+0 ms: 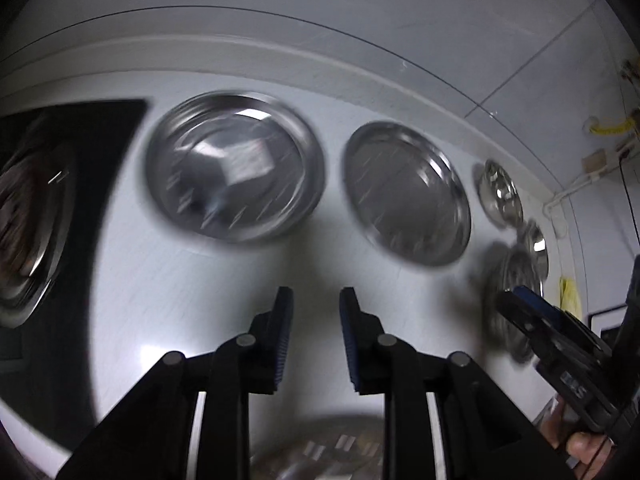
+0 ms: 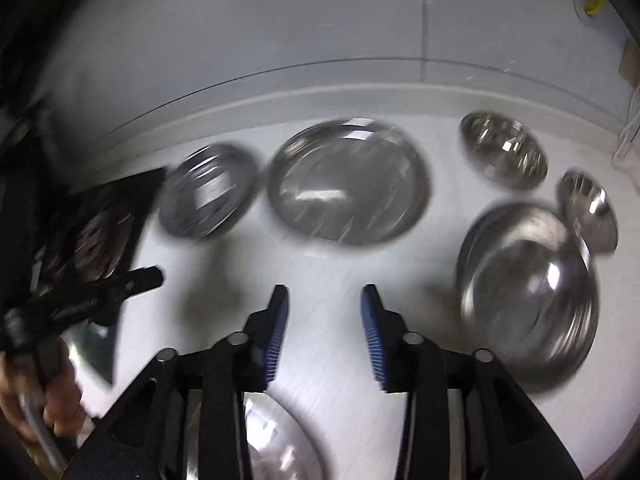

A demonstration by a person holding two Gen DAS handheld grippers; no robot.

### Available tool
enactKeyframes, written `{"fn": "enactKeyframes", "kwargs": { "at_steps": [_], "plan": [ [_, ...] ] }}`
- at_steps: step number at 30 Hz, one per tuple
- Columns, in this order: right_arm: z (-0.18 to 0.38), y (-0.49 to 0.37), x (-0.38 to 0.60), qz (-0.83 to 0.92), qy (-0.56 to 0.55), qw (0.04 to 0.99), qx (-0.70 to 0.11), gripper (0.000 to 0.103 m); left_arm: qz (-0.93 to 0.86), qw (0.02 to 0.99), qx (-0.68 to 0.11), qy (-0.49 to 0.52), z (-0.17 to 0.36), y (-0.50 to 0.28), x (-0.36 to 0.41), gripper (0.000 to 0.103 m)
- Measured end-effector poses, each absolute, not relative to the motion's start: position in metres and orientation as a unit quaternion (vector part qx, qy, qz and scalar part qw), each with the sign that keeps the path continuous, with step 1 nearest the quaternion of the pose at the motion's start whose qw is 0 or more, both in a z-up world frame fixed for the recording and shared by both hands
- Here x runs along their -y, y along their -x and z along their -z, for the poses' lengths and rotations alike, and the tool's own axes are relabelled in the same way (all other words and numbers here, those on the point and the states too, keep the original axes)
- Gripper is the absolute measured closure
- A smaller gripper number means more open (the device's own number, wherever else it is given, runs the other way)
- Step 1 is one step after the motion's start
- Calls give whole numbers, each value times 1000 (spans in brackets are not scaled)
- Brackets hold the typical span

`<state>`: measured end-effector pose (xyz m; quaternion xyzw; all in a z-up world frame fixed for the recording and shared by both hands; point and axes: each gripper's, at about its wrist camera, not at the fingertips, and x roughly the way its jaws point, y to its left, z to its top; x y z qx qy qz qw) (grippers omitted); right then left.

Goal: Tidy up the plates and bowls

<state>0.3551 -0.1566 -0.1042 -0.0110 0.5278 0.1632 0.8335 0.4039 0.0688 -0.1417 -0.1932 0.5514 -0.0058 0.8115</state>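
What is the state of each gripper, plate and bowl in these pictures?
left gripper: open, holds nothing.
right gripper: open, holds nothing.
two steel plates: flat on the white table, side by side, empty.
large bowl: upright, empty.
two small bowls: upright, empty, behind the large bowl.

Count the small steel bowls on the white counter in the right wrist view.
2. One small bowl sits at the back right near the wall; the other small bowl is right of it, beside the big bowl. Motion blur may hide others.
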Motion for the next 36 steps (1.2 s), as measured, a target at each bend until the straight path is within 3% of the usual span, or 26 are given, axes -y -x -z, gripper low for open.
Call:
{"fn": "enactKeyframes", "kwargs": {
  "at_steps": [9,24,25,27,30,36],
  "plan": [
    [160,-465,164,-80,31,820,-566,63,23,780,-574,250,200,-478,-43,78],
    [196,-500,178,-92,3,809,-581,63,54,773,-545,319,219,-509,-45,79],
    [197,-500,175,-95,10,810,-578,65,57,774,-543,322,220,-509,-46,81],
    [196,-494,168,-96,27,812,-575,80,54,779,-539,315,219,-508,-46,82],
    [193,-482,160,-76,54,822,-562,88,46,783,-539,305,218,-505,-50,92],
    [157,-453,165,-69,51,845,-527,92,53,800,-509,313,186,-483,-57,92]
  ]
}}
